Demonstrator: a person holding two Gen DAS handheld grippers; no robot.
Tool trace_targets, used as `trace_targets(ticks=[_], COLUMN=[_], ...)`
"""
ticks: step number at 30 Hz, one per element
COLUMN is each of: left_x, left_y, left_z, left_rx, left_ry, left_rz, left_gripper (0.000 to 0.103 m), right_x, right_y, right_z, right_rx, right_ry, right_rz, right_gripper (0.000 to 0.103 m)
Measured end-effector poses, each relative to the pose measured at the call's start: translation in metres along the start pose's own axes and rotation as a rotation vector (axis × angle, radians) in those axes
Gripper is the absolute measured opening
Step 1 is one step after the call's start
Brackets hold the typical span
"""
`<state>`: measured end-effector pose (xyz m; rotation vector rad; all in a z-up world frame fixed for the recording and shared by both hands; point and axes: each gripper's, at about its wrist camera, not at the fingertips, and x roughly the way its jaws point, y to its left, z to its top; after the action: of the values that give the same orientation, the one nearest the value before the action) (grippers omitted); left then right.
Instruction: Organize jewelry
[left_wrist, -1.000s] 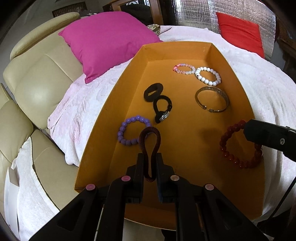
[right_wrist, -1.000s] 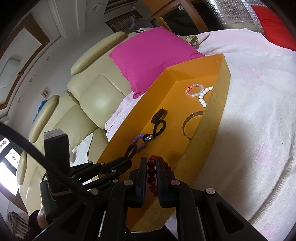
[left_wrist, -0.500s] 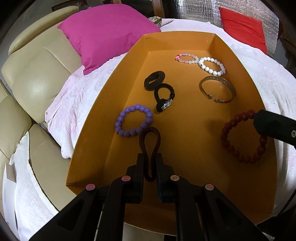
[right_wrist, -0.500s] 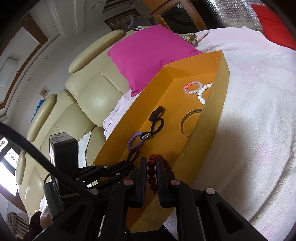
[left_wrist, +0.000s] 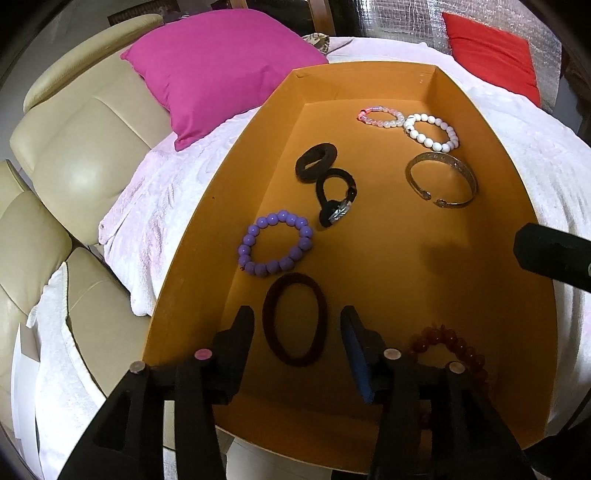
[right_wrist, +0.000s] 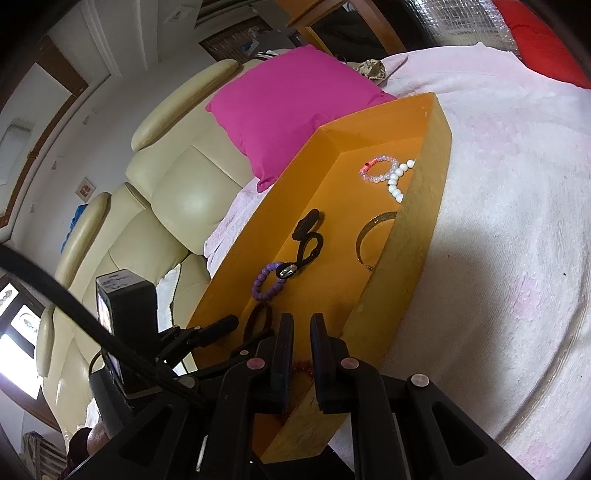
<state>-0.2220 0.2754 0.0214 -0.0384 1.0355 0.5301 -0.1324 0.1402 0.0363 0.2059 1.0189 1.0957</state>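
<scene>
Here the left hand-held gripper (left_wrist: 297, 328) is opening, its fingers clear of the dark brown hair tie (left_wrist: 294, 319) lying flat between them on the orange tray (left_wrist: 399, 236). The right hand-held gripper (right_wrist: 302, 334) is pinched nearly together on the red bead bracelet (left_wrist: 452, 349) near the tray's front corner.

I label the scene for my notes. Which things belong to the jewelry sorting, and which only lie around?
Belong to the job: orange box, dark hair tie, purple bracelet, red bracelet, metal bangle, white bracelet.

Lying about: pink pillow, red pillow, sofa.
</scene>
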Motion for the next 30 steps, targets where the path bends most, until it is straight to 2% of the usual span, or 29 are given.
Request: trace_targets(ticks=[4, 9, 16, 20, 21, 23, 30], left_x=[-0.009, -0.030, -0.065, -0.092, -0.097, -0.114, -0.161], left_y=[0.002, 0.016, 0.026, 0.030, 0.030, 0.031, 0.033], left_z=[0.004, 0.011, 0.026, 0.030, 0.030, 0.031, 0.029], left_rx=[-0.013, -0.079, -0.115, -0.113, -0.112, -0.112, -0.116], left_ry=[-0.032, -0.101, -0.198, -0.244, -0.252, -0.285, -0.363], left_rz=[0.019, 0.047, 0.102, 0.124, 0.125, 0.125, 0.128], left_gripper=[0.057, 0.070, 0.071, 0.073, 0.076, 0.081, 0.083], right_x=[0.000, -0.001, -0.005, -0.016, -0.021, -0.034, -0.092], right_y=[0.000, 0.000, 0.010, 0.023, 0.026, 0.033, 0.061], right_z=[0.000, 0.000, -0.003, -0.007, -0.009, -0.011, -0.013], right_rx=[-0.004, -0.008, -0.079, -0.132, -0.151, -0.181, -0.223], right_ry=[0.004, 0.009, -0.002, -0.024, -0.040, -0.077, -0.211], right_rz=[-0.002, -0.002, -0.048, -0.083, -0.106, -0.140, -0.265], right_gripper=[0.013, 0.013, 0.016, 0.032, 0.041, 0.050, 0.051])
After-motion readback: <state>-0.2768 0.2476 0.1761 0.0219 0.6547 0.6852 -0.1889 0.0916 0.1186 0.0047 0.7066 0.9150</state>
